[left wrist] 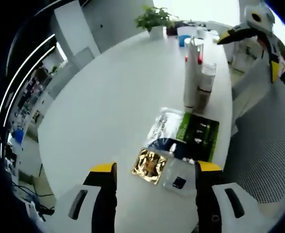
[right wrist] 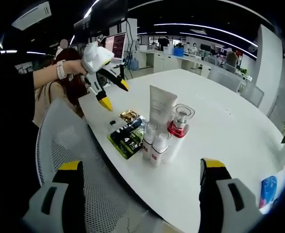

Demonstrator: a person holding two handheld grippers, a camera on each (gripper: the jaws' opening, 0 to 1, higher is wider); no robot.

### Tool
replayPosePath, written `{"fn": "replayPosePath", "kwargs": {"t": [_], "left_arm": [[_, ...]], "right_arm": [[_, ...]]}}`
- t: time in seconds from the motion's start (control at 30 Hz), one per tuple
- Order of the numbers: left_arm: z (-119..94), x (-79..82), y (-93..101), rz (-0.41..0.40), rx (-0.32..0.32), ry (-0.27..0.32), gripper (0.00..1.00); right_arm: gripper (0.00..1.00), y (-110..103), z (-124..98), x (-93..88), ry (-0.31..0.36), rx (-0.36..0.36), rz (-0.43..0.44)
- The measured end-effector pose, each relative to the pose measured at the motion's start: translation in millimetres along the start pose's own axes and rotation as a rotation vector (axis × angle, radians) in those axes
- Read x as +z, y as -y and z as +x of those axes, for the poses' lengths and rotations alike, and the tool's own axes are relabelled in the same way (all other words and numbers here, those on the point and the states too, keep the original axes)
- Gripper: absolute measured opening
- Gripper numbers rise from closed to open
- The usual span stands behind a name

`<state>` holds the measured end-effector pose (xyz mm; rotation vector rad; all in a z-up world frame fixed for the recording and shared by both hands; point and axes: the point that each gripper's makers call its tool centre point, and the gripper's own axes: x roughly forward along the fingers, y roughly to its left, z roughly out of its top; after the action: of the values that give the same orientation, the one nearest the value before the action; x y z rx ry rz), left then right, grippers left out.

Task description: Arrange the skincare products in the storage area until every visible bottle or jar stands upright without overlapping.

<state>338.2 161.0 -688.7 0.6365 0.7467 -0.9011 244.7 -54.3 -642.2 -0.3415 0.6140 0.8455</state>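
Note:
Several skincare containers stand upright in a tight cluster near the edge of the white table (right wrist: 220, 121): a tall white tube (right wrist: 161, 104) (left wrist: 191, 73), a clear-capped bottle with a red band (right wrist: 180, 124) (left wrist: 205, 85), and two small white bottles (right wrist: 150, 138). Flat packets lie beside them: a green one (left wrist: 198, 132) (right wrist: 128, 141), a silver-white one (left wrist: 166, 124) and a gold sachet (left wrist: 150, 166) (right wrist: 129, 115). My left gripper (left wrist: 156, 167) (right wrist: 115, 95) hovers open above the sachets. My right gripper (right wrist: 140, 167) (left wrist: 248, 56) is open too, back from the bottles over the chair.
A grey mesh chair (right wrist: 84, 150) (left wrist: 263, 145) stands against the table edge by the products. A potted plant (left wrist: 154, 19) and a blue object (left wrist: 182, 40) sit at the far end of the table. A person's arm with a watch (right wrist: 60, 70) holds the left gripper.

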Motion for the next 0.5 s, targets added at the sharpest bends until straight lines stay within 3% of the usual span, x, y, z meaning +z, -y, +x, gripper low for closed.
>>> {"fn": "replayPosePath", "kwargs": {"t": [0.1,0.23,0.5], "left_arm": [[-4,1.6,5.6,-0.046,-0.018,0.038,0.66],[-14,-3.8,5.6,-0.066,0.005,0.046,0.70],[-39,-3.2,11.6,-0.191,0.033,0.144,0.78]], "right_arm": [[1.00,1,0,-1.0,-0.003,-0.002,-0.010],[1.00,5,-2,-3.4,-0.011,-0.009,-0.018],[1.00,9,-3,-3.9,-0.002,-0.024,0.003]]}}
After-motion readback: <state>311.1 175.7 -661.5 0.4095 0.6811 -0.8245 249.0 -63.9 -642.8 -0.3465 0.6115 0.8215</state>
